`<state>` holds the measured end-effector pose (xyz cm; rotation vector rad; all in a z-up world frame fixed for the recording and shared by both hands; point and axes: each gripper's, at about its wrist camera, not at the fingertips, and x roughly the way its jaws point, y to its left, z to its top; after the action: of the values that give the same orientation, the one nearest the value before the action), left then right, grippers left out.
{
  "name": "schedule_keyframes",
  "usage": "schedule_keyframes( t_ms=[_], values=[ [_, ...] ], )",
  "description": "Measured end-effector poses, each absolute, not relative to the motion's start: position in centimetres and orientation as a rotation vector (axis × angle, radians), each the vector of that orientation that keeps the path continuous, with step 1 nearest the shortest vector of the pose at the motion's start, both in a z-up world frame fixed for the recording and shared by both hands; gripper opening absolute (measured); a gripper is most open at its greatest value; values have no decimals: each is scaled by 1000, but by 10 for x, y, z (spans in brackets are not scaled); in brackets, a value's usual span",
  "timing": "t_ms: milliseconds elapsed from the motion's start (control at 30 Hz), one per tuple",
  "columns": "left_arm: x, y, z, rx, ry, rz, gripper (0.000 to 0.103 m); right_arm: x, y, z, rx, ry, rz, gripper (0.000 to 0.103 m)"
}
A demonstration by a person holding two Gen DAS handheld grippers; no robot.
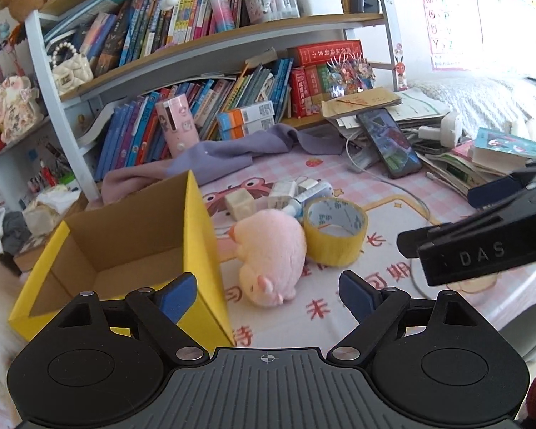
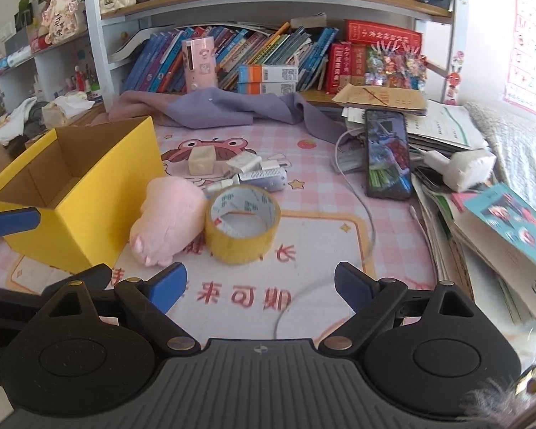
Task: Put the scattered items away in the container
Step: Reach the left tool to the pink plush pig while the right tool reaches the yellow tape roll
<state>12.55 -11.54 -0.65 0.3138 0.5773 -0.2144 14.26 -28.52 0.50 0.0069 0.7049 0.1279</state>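
Note:
An open yellow cardboard box [image 1: 203, 250] [image 2: 89, 214] stands empty at the left of the pink mat. Beside it lies a pink plush toy [image 1: 268, 254] [image 2: 168, 221], touching a roll of yellow tape [image 1: 334, 232] [image 2: 243, 225]. Behind them sit a cream cube [image 1: 239, 204] [image 2: 201, 160], white plugs [image 2: 244, 162] and a small tube [image 1: 311, 195] [image 2: 264, 178]. My left gripper [image 1: 268, 295] is open, hanging just short of the plush with nothing between its fingers. My right gripper [image 2: 261, 287] is open too, short of the tape roll; its body shows at the right [image 1: 482, 246] of the left wrist view.
A phone [image 1: 387, 143] [image 2: 387, 153] with a white cable lies right of the items. Stacked books and papers [image 2: 482, 221] crowd the right edge. A purple cloth [image 1: 232, 153] [image 2: 232, 107] and a pink canister [image 1: 177, 125] front the bookshelf behind.

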Motion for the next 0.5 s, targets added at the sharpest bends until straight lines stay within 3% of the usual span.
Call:
schedule_keyframes(
  t_ms=[233, 500],
  values=[
    [152, -139, -14, 373, 615, -156, 78, 194, -296, -1, 0, 754, 229, 94],
    [178, -159, -28, 418, 694, -82, 79, 248, -297, -24, -17, 859, 337, 100]
  ],
)
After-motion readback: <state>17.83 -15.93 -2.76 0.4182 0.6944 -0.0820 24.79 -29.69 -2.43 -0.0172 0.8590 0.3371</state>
